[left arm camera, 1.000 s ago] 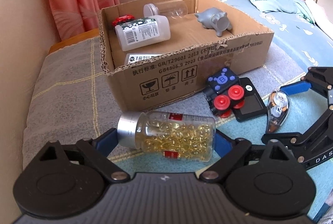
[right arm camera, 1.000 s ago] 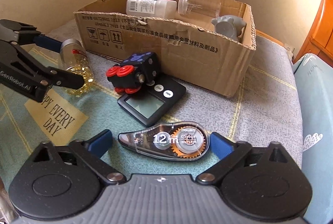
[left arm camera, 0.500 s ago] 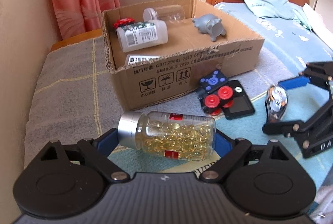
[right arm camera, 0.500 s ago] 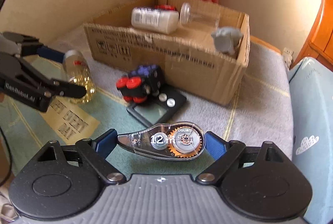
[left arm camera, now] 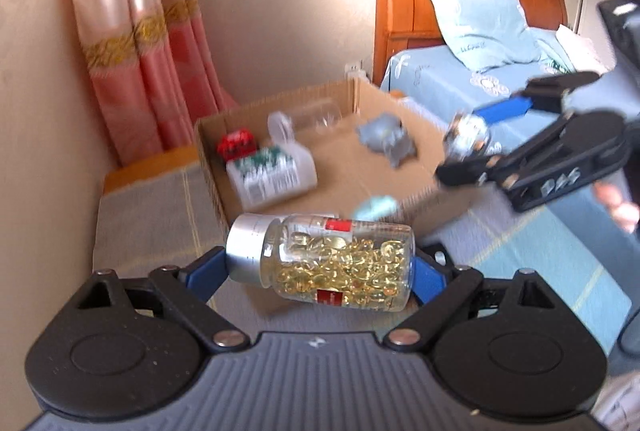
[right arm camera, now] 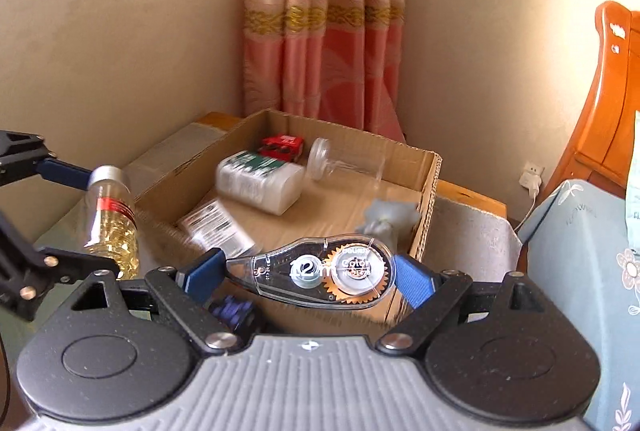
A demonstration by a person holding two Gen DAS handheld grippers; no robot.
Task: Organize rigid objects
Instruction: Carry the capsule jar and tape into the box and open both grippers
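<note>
Grippers clamp capsule bottle (left arm camera: 340, 263); correction tape (right arm camera: 324, 271).

The clear glossy capsule bottle (left arm camera: 340, 263) has a matt brushed-metal cap; the see-through plastic correction-tape dispenser (right arm camera: 320, 271) shines smooth. The brown corrugated cardboard box (right arm camera: 430, 199) looks rough and matt, with ragged edges. The blurred grey animal figure (left arm camera: 386, 143) inside seems matt plastic.

L gripper (left arm camera: 320, 269) clamps capsule bottle (left arm camera: 334, 263) sideways, above cardboard box (left arm camera: 400, 187) near edge; R gripper (left arm camera: 472, 147) holds tape dispenser (left arm camera: 466, 135).
</note>
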